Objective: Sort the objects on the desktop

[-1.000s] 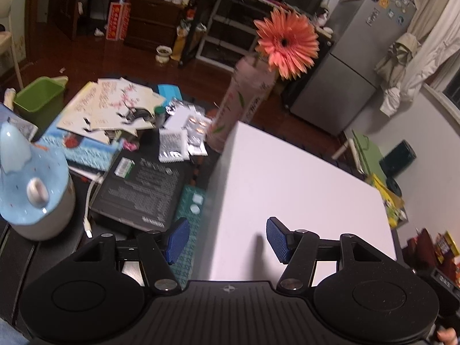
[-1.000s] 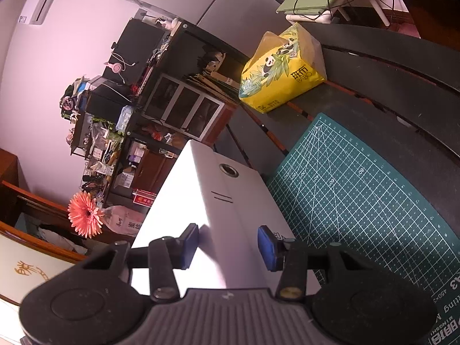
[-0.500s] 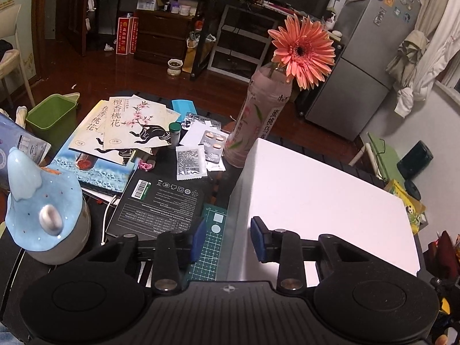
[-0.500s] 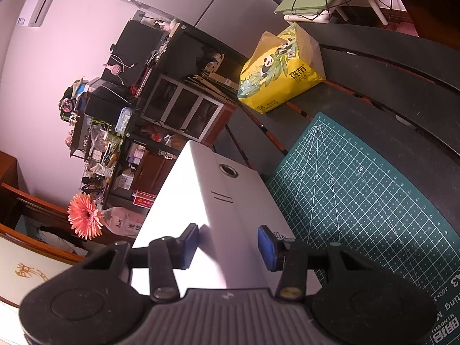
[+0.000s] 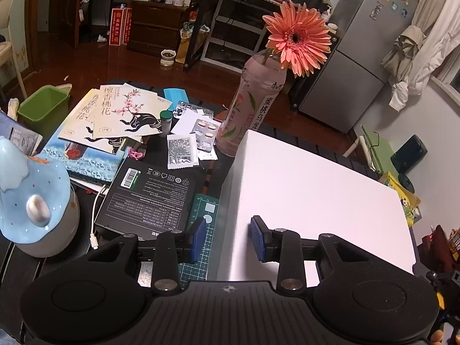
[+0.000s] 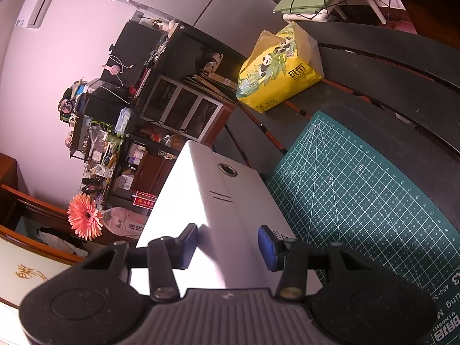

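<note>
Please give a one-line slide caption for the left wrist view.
Left tongs grip the edge of a large white rectangular binder.

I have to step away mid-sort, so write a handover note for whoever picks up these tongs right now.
Left tongs: just been closing, with the near corner of the white box file between the pads; whether they press on it is unclear.
Right tongs: clamped across the file's spine.
Things: the file is at the edge of the green cutting mat. Papers, pill packs and a flower bottle lie loose beside it. A yellow tissue pack sits beyond the mat.
Done: both tongs are at the file; nothing looks sorted.
Left: place the file, then sort the loose items.
</note>
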